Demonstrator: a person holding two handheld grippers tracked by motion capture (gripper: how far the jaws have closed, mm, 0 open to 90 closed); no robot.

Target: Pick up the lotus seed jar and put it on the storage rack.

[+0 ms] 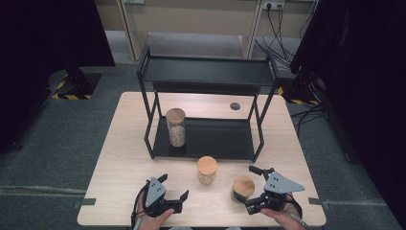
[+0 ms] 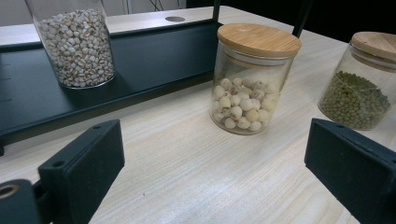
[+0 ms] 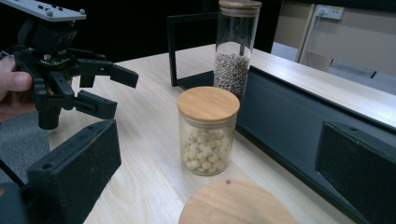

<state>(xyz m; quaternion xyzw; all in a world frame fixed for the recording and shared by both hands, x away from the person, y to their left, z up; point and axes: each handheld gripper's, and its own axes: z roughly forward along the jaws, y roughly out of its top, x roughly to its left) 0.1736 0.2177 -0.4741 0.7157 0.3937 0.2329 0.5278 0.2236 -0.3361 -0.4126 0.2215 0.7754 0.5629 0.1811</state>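
Pale wood-grain bench (image 1: 124, 143), rectangular, with a small dark round hole (image 1: 234, 106) near its far edge. On its far half, a black two-tier metal rack (image 1: 206, 72); lower tray (image 1: 215, 139) flat on the bench.

At the left end of that lower tray, upright: tall glass jar (image 1: 176, 126), clear straight wall, round wooden lid, filled roughly to half with small pale grey-white grains.

Just in front of the rack, on bare bench, near the middle: medium glass jar (image 1: 207, 170), short and cylindrical, flat light-bamboo lid, bottom half filled with round cream-coloured seeds; upright, apart from the rack's front edge.

Right of that and nearer the front edge: another short glass jar (image 1: 242, 189), same wooden lid, rounder shoulder, packed with small dark green beans; upright, well clear of its neighbour.

Left tool (image 1: 173, 187), low at the front left, jaws spread wide, nothing between them; aimed toward the cream-seed jar, well short of it.

Right tool (image 1: 252, 189), at the front right, jaws parted wide either side of the green-bean jar, lid seen directly beneath in the right gripper view; pads not pressing on the glass.
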